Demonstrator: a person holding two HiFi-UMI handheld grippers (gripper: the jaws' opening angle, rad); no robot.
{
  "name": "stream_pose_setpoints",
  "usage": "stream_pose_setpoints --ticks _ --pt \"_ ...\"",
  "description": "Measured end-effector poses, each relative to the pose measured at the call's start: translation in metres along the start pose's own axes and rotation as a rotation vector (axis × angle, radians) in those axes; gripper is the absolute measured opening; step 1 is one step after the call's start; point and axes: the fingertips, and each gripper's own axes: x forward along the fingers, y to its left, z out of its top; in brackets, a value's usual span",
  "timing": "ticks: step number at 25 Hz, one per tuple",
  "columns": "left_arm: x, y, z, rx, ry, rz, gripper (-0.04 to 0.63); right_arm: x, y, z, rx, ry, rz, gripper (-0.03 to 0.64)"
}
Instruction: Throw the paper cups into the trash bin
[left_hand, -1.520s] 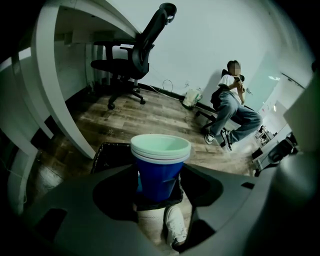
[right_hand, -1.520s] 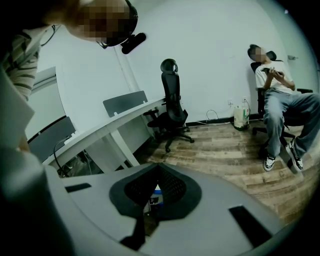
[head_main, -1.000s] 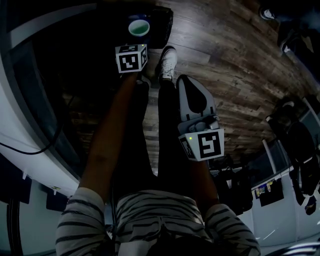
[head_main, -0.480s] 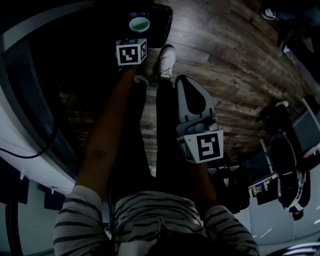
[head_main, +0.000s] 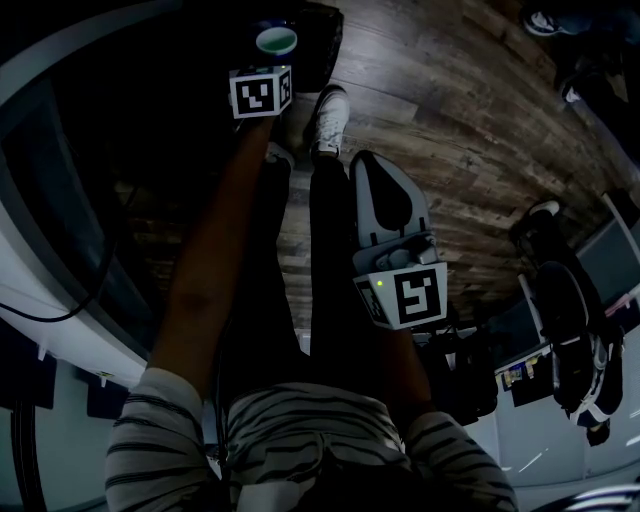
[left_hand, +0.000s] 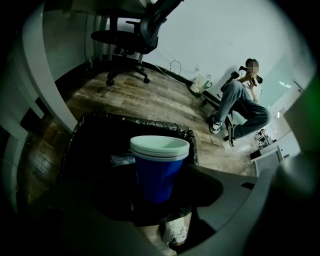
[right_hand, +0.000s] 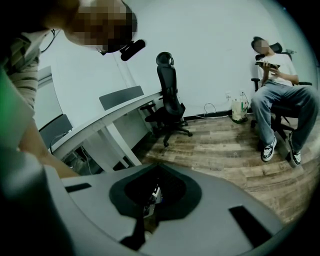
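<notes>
Left gripper (head_main: 272, 60): fingers grasping stacked blue cups (left_hand: 159, 170) above black-lined bin (left_hand: 85, 129). Right gripper (head_main: 375, 175): fingers clenched together, nothing between.

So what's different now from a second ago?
The left gripper, still shut on the stacked blue paper cups, has moved toward the top of the head view, closer to the black-lined trash bin. Nothing was let go. The right gripper stayed where it was, jaws together and empty.
</notes>
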Motion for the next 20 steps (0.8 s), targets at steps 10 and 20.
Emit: stream_pose_setpoints --ticks 10,20 --pt "0.002 0.001 0.002 -0.021 0.008 0.021 0.284 -0.001 -0.003 0.003 0.001 -0.023 0.002 0.009" --pt "-0.01 -0.007 0.005 -0.03 -0.008 0.019 0.27 -0.006 -0.004 0.003 -0.004 -0.007 -0.004 0.009"
